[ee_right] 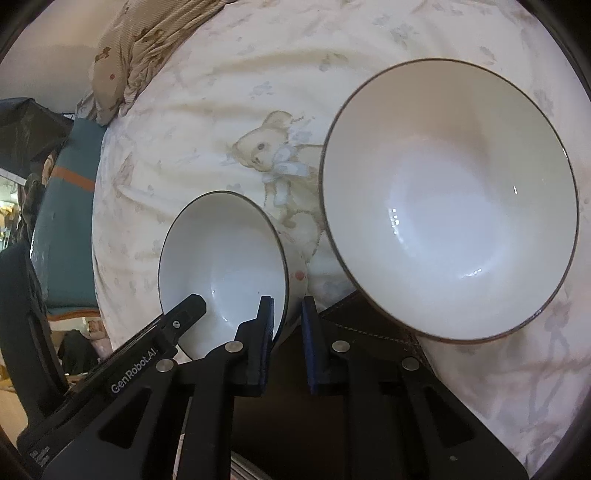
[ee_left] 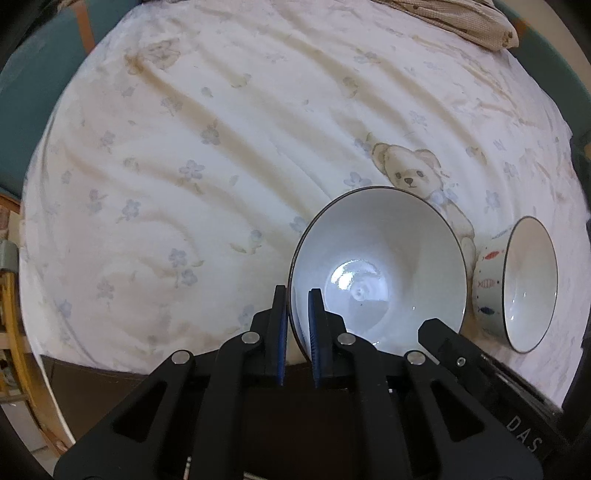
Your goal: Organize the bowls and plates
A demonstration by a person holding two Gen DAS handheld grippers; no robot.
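A large white bowl (ee_left: 376,273) with a thin dark rim sits over the teddy-bear cloth, its opening facing the left wrist camera. My left gripper (ee_left: 297,295) is shut on its near left rim, one blue pad inside and one outside. To its right is a small white bowl (ee_left: 528,284) with little fish painted on its outside. In the right wrist view my right gripper (ee_right: 288,301) is shut on the right rim of this small bowl (ee_right: 221,269). The large bowl (ee_right: 450,199) is close on the right, apart from it.
A pale cloth (ee_left: 184,166) printed with blue flowers and a teddy bear (ee_left: 410,173) covers the surface. A beige patterned cushion (ee_left: 465,22) lies at its far edge. A dark brown edge (ee_left: 92,376) runs along the near side. Teal furniture (ee_right: 62,236) stands beyond the cloth.
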